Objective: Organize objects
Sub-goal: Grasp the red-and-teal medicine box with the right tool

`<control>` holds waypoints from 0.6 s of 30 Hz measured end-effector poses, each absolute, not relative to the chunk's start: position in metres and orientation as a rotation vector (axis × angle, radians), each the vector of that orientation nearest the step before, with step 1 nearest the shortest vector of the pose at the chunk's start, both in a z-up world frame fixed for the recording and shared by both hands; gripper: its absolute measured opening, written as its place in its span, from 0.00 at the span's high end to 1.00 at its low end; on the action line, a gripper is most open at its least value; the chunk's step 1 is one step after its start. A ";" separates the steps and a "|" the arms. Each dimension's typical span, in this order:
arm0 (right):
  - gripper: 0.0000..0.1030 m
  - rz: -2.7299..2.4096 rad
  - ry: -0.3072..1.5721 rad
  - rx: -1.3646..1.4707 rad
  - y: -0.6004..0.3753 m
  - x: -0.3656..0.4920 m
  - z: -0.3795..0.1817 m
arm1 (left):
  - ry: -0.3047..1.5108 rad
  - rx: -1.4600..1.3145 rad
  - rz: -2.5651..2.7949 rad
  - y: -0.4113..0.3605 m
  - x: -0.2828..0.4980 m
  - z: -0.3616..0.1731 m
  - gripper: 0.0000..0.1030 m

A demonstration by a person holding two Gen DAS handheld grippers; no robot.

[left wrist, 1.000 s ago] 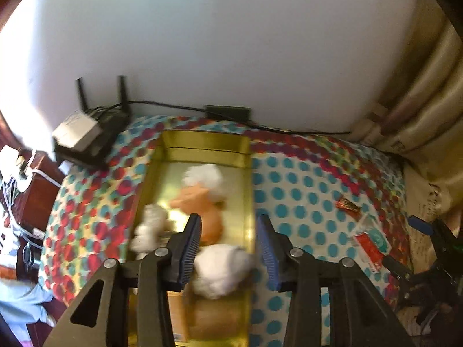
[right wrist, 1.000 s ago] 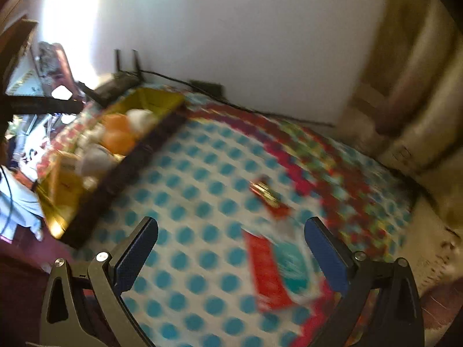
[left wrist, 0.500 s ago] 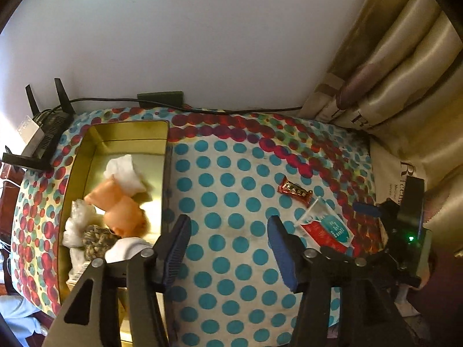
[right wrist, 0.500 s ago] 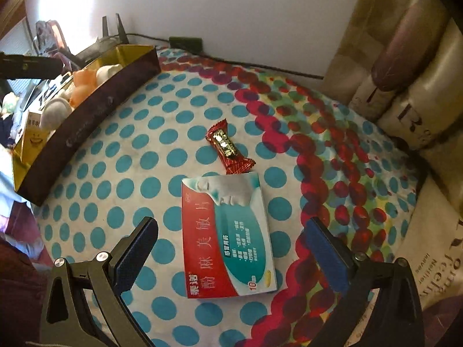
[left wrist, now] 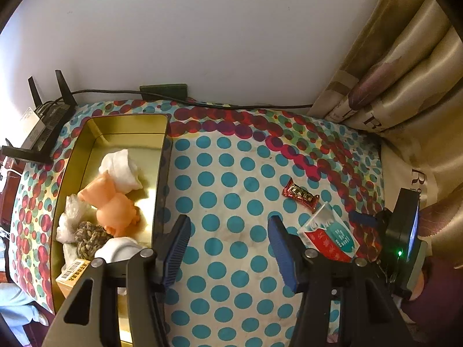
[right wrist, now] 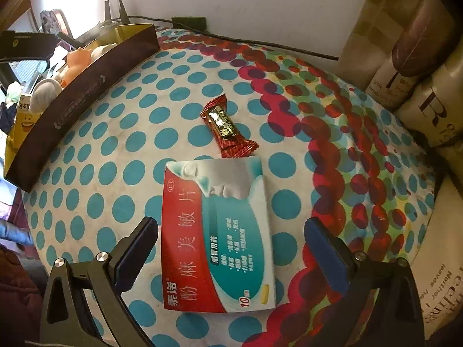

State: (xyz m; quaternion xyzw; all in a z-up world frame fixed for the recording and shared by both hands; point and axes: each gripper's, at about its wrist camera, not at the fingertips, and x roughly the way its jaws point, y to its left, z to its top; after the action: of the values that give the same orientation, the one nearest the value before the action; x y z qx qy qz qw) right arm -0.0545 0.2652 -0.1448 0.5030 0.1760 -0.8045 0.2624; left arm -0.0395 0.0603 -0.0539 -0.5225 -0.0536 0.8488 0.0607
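A red, white and teal medicine box (right wrist: 220, 237) lies flat on the dotted tablecloth, and my open right gripper (right wrist: 231, 248) straddles its near half, fingers on either side without touching it. A red candy wrapper (right wrist: 227, 127) lies just beyond the box. In the left wrist view the box (left wrist: 330, 235) and candy (left wrist: 301, 195) sit at the right. My left gripper (left wrist: 228, 245) is open and empty above bare cloth, right of the gold tin (left wrist: 124, 124), which holds an orange toy (left wrist: 115, 205), white wads and other small items.
A black router (left wrist: 43, 127) and a cable run along the back wall. Curtains (left wrist: 405, 72) hang at the right. The tin's dark outer wall (right wrist: 86, 84) shows at the left of the right wrist view. The right gripper's body (left wrist: 402, 240) sits at the table's right edge.
My left gripper moved right, from over the tin to over bare cloth. My right gripper moved in over the medicine box, which now lies between its fingers.
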 end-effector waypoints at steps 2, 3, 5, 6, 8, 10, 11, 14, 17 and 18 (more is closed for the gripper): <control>0.02 -2.182 0.480 1.358 0.265 -0.054 -0.147 | -0.153 -1.580 2.566 0.064 -0.042 -0.055 0.45; 0.02 -2.186 0.483 1.356 0.264 -0.053 -0.149 | -0.145 -1.581 2.567 0.066 -0.043 -0.056 0.45; 0.02 -2.186 0.481 1.360 0.264 -0.053 -0.152 | -0.128 -1.576 2.562 0.070 -0.045 -0.056 0.45; 0.03 -2.186 0.479 1.364 0.265 -0.053 -0.153 | -0.120 -1.572 2.561 0.072 -0.046 -0.056 0.45; 0.04 -2.183 0.474 1.368 0.266 -0.054 -0.155 | -0.107 -1.569 2.558 0.077 -0.048 -0.057 0.45; 0.06 -2.188 0.472 1.370 0.266 -0.054 -0.155 | -0.097 -1.570 2.548 0.081 -0.050 -0.059 0.45; 0.09 -2.188 0.473 1.371 0.266 -0.054 -0.156 | -0.089 -1.574 2.543 0.084 -0.052 -0.060 0.45; 0.21 -2.197 0.477 1.353 0.266 -0.053 -0.153 | -0.072 -1.580 2.528 0.090 -0.054 -0.065 0.45; 0.34 -2.222 0.456 1.342 0.268 -0.054 -0.148 | -0.061 -1.592 2.516 0.095 -0.058 -0.070 0.45; 0.34 -2.229 0.434 1.347 0.270 -0.055 -0.147 | -0.062 -1.594 2.513 0.096 -0.059 -0.071 0.45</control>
State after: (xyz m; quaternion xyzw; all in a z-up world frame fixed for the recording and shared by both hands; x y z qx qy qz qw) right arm -0.0551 0.2699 -0.1465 0.4942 0.1592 -0.8178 0.2482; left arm -0.0593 0.0958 -0.0711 -0.5338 -0.0207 0.8414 0.0825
